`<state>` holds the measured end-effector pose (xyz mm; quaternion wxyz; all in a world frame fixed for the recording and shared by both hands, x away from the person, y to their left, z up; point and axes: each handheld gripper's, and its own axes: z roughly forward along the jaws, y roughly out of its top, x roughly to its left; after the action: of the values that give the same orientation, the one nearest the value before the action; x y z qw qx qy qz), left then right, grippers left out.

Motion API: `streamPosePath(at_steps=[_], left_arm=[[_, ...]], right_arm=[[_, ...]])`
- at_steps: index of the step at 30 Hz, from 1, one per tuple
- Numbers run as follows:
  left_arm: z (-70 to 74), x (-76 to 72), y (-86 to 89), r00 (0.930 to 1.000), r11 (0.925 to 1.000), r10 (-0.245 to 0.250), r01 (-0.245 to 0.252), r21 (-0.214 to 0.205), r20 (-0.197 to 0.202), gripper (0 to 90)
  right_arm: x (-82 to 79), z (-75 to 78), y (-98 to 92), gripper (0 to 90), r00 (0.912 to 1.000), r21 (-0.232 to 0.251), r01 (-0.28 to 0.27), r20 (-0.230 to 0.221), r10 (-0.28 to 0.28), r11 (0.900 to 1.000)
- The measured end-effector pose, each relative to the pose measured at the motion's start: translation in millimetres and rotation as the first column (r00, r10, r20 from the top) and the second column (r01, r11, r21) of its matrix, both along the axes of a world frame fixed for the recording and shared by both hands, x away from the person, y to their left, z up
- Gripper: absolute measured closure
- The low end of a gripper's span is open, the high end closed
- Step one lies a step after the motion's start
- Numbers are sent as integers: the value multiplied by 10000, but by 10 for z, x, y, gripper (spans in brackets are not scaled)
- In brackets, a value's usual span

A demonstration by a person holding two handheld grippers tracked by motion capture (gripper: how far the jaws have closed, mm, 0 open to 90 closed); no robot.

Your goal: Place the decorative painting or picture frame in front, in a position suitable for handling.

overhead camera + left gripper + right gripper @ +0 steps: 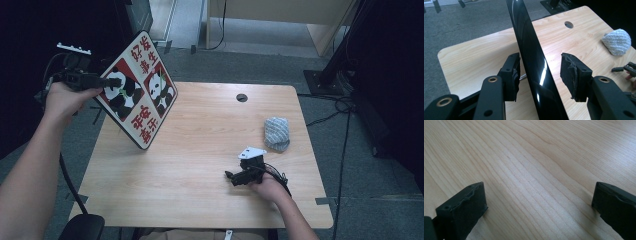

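- High view: we record a square panda board (139,96), printed with two panda pictures and red Chinese characters, tilted over the left rear corner of the wooden table (200,170). Its lower corner is at or just above the tabletop; we cannot tell whether it touches.
- High view: we note the left gripper (111,82) at the board's left edge, held in the person's left hand (62,100), raised beyond the table's left side.
- Left gripper view: we see the board edge-on as a glossy black slab (534,65) standing between the two black jaws. The left pad (514,75) sits just beside the slab; the right pad (571,75) stands apart from it with table showing in the gap. We list these jaws as spread, with the board between them and not pinched.
- High view: we list the right gripper (231,176) lying low on the table near the front right, held in the right hand (267,187).
- Right gripper view: we see its two jaws spread wide over bare wood grain (531,175).
- High view: we count a grey-and-white striped cloth bundle (277,133) near the table's right edge, well apart from the board, and a round cable hole (242,97) near the far edge.
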<state>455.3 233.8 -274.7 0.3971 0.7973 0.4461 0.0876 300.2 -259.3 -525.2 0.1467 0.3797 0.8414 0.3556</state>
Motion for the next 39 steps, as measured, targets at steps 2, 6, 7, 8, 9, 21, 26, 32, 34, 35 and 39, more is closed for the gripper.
streamPosePath(at_steps=[2, 6, 7, 8, 9, 21, 26, 32, 34, 35, 39], left_arm=[[14, 25, -28, 9999, 10000, -64, 64, 36, -79, 503], [59, 93, -77, 9998, 9994, -70, 75, 344, -164, 505], [59, 93, -77, 9998, 9994, -70, 75, 344, -164, 505], [76, 117, -86, 9998, 9992, -56, 64, 388, -210, 505], [100, 161, -93, 9996, 9992, -35, 46, 392, -278, 508], [207, 377, -155, 9982, 9960, 115, -62, 896, -582, 590], [227, 469, -187, 9955, 9931, 188, -78, 1174, -931, 630], [245, 545, -231, 9924, 9903, 284, -117, 1385, -1197, 697], [248, 564, -237, 9903, 9876, 371, -159, 1560, -1339, 719], [254, 571, -244, 9894, 9862, 477, -249, 1636, -1371, 727], [291, 588, -270, 9871, 9828, 458, -170, 1840, -1537, 746]], right_arm=[[0, 0, 0, 0, 10000, 0, 0, -1, 0, 10000], [-2, 1, 1, 0, 10000, 6, 19, -26, -19, 10000], [-2, 1, 1, 0, 10000, 6, 19, -26, -19, 10000], [-2, 1, 1, 0, 10000, 9, 19, -28, -19, 10000], [-2, 1, 1, 0, 10000, 6, 19, -25, -19, 10000], [-2, 0, 1, 0, 10000, 10, 13, -16, -13, 10000], [-2, 1, 1, 0, 10000, 8, 15, -20, -15, 10000], [-1, 1, 2, 0, 10000, 11, -11, -19, 11, 10000], [-1, 1, 3, 0, 10000, 9, -7, -24, 7, 10000], [-1, 1, 3, 0, 10000, 7, -18, -18, 18, 10000], [-1, 2, 4, 0, 10000, 7, -35, -24, 35, 10000]])
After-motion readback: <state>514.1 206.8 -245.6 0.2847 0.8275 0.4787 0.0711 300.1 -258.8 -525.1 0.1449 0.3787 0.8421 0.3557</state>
